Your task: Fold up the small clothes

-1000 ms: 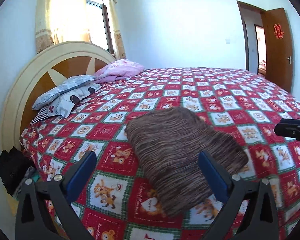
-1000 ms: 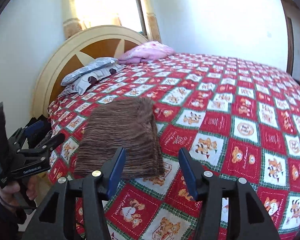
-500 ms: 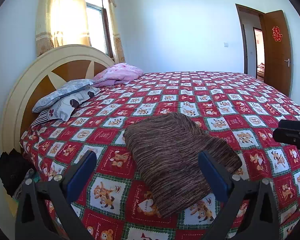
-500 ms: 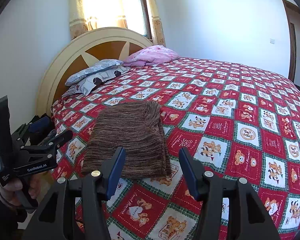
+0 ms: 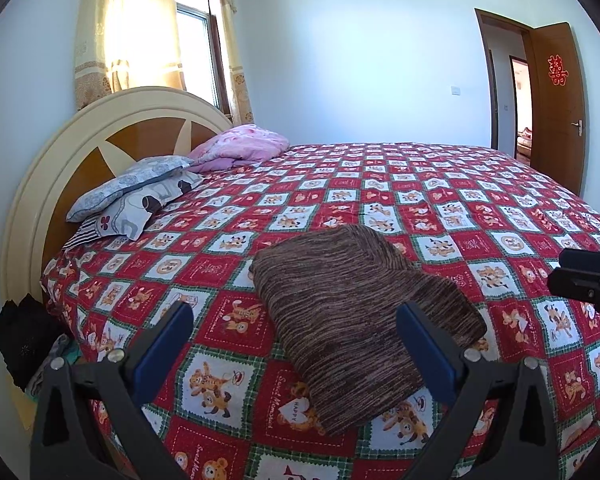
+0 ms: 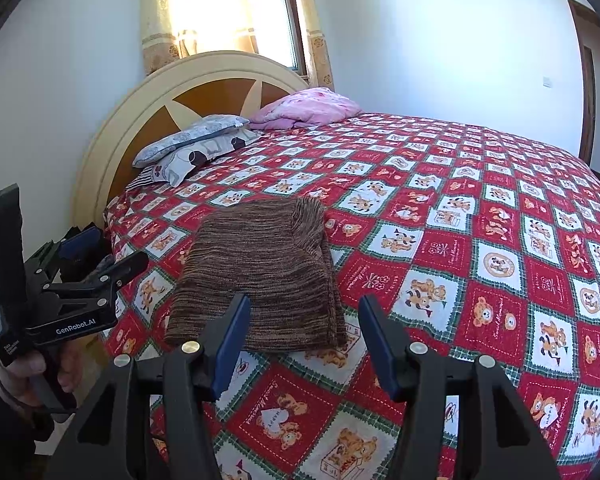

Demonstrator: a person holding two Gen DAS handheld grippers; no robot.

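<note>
A brown striped knit garment (image 5: pixel 356 316) lies folded into a flat rectangle on the red bear-patterned bedspread (image 5: pixel 440 208), near the bed's front edge. It also shows in the right wrist view (image 6: pixel 260 272). My left gripper (image 5: pixel 296 344) is open and empty, held back from the garment's near end. My right gripper (image 6: pixel 304 340) is open and empty, held just short of the garment's near right corner. The left gripper shows at the left of the right wrist view (image 6: pixel 96 264), off the bed's side.
Pillows (image 5: pixel 136 192) and a pink quilt (image 5: pixel 244 150) lie against the round headboard (image 5: pixel 100 136). Dark clothes (image 5: pixel 20 336) hang beside the bed at the left. A brown door (image 5: pixel 556 104) stands open at the far right.
Both grippers have drawn back and risen a little from the folded garment. The garment has not moved.
</note>
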